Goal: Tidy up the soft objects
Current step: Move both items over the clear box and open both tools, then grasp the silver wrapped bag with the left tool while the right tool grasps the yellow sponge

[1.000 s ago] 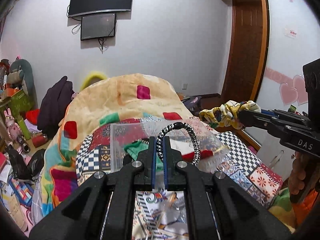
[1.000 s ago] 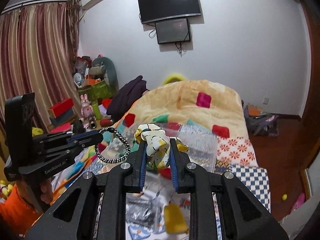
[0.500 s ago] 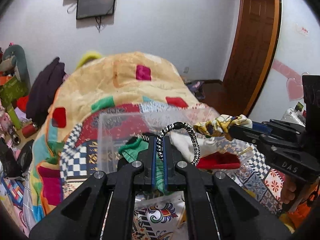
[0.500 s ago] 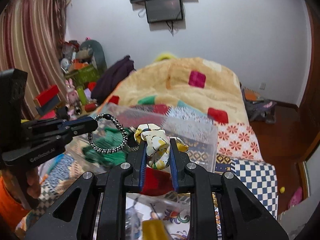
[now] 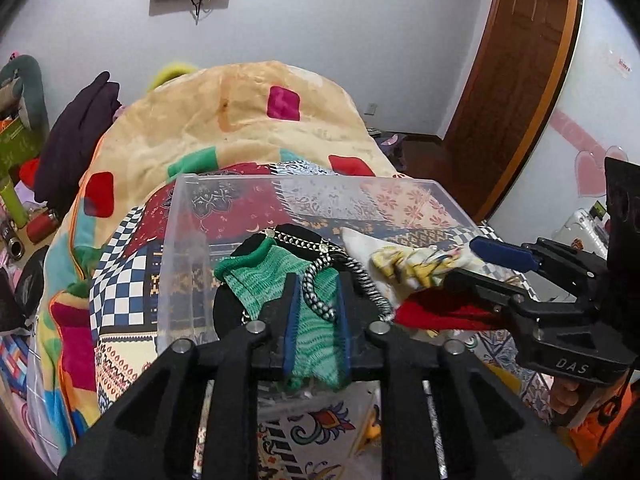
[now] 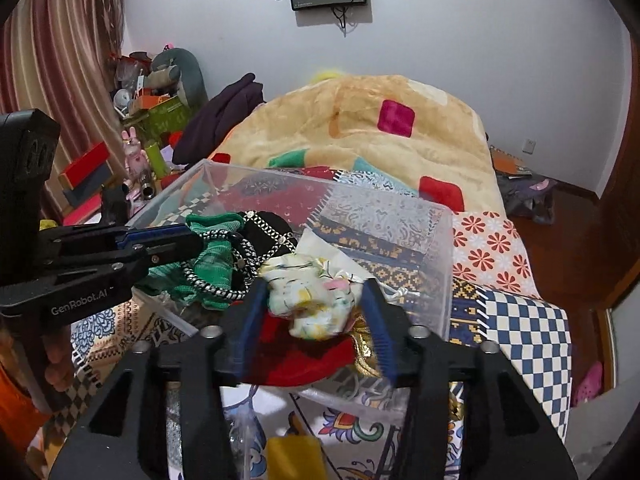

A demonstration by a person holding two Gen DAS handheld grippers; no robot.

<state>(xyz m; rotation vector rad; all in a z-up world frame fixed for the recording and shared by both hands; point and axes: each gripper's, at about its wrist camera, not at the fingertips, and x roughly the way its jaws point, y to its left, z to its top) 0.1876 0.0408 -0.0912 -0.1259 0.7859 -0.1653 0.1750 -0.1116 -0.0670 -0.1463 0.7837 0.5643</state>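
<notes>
A clear plastic bin (image 5: 176, 240) (image 6: 440, 280) sits on the patterned bed. It holds a green knit cloth (image 5: 256, 276), a black chain-trimmed piece (image 6: 268, 232), a white pouch and a red cloth (image 6: 304, 364). My left gripper (image 5: 317, 296) is open over the bin, and the black-and-white braided band (image 5: 320, 300) lies loose between its fingers on the green cloth. My right gripper (image 6: 316, 312) is open over the bin, and the yellow-white scrunchie (image 6: 312, 304) lies between its fingers on the red cloth.
A yellow quilt with coloured patches (image 5: 248, 108) is heaped behind the bin. A dark garment (image 5: 76, 132) and cluttered toys and boxes (image 6: 152, 108) stand at the left. A brown door (image 5: 516, 80) is at the right. Small packets (image 6: 292, 456) lie in front of the bin.
Both grippers moved down into the bin and opened. The braided band and the scrunchie, held aloft before, now rest on the cloths inside.
</notes>
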